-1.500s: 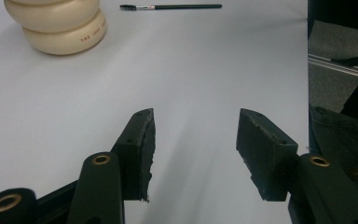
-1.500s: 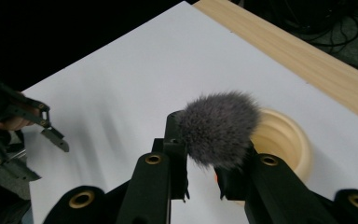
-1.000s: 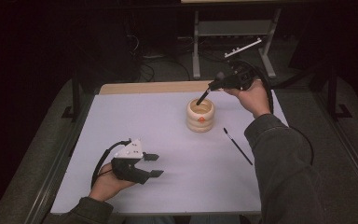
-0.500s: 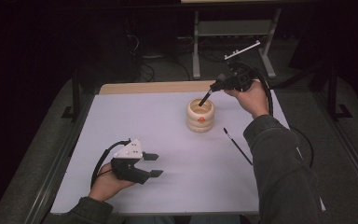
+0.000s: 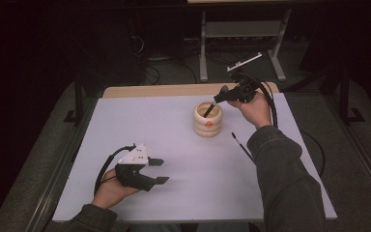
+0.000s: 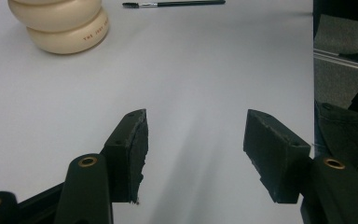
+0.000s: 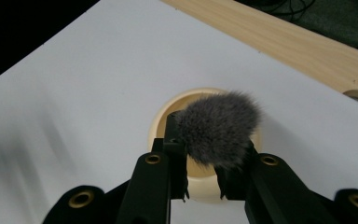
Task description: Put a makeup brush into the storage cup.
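A cream ribbed pot [image 5: 207, 126] stands right of the white table's middle. My right gripper [image 5: 221, 96] hovers just above and behind it, shut on a makeup brush [image 5: 209, 109] whose black handle slants down into the pot's mouth. In the right gripper view the brush's fluffy grey head [image 7: 219, 126] sits between the jaws of the right gripper [image 7: 205, 140], over the pot's rim [image 7: 165, 109]. My left gripper [image 5: 159, 170] rests at the near left. Its jaws have just been opening, and in its own view the left gripper [image 6: 196, 126] has nothing between them. The pot [image 6: 60, 25] shows far off.
A thin black brush [image 5: 241, 147] lies on the table right of the pot, also the thin brush [image 6: 177, 3] in the left gripper view. A wooden strip [image 5: 164, 90] runs along the table's far edge, with a metal stand [image 5: 241, 34] and cables behind.
My right gripper has sunk a little with the brush, bringing the handle further into the pot. The left hand has stayed where it was.
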{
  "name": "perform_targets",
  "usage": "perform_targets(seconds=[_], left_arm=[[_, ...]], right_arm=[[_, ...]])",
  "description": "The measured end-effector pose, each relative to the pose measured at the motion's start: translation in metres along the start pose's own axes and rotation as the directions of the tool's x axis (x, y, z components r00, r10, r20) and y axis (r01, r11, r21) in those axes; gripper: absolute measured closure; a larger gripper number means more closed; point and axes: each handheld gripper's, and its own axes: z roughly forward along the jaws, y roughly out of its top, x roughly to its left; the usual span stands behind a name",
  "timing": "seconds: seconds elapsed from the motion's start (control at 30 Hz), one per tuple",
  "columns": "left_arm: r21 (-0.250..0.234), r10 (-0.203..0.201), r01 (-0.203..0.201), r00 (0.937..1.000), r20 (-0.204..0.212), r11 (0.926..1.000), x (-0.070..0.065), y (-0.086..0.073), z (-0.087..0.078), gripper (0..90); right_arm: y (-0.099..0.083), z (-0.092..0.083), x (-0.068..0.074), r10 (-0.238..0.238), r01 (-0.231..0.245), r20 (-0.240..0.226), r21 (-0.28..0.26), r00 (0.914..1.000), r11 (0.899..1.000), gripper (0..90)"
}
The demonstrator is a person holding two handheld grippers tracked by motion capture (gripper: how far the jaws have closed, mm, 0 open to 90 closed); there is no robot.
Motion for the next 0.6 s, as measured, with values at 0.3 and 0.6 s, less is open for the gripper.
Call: perform_targets(seconds=[0.3, 0.6], left_arm=[[0.001, 0.0, 0.0, 1.0, -0.005, 1.0, 0.002, 0.0, 0.0, 39.0], [0.003, -0.009, 0.009, 0.9998, -0.017, 1.0, 0.002, -0.001, 0.002, 38.3]], right_arm=[[-0.012, 0.012, 0.0, 0.012, -0.012, -0.004, -0.002, 0.9999, 1.0, 75.2], [-0.018, 0.015, -0.002, 0.031, -0.031, -0.013, -0.018, 0.9994, 0.999, 74.7]])
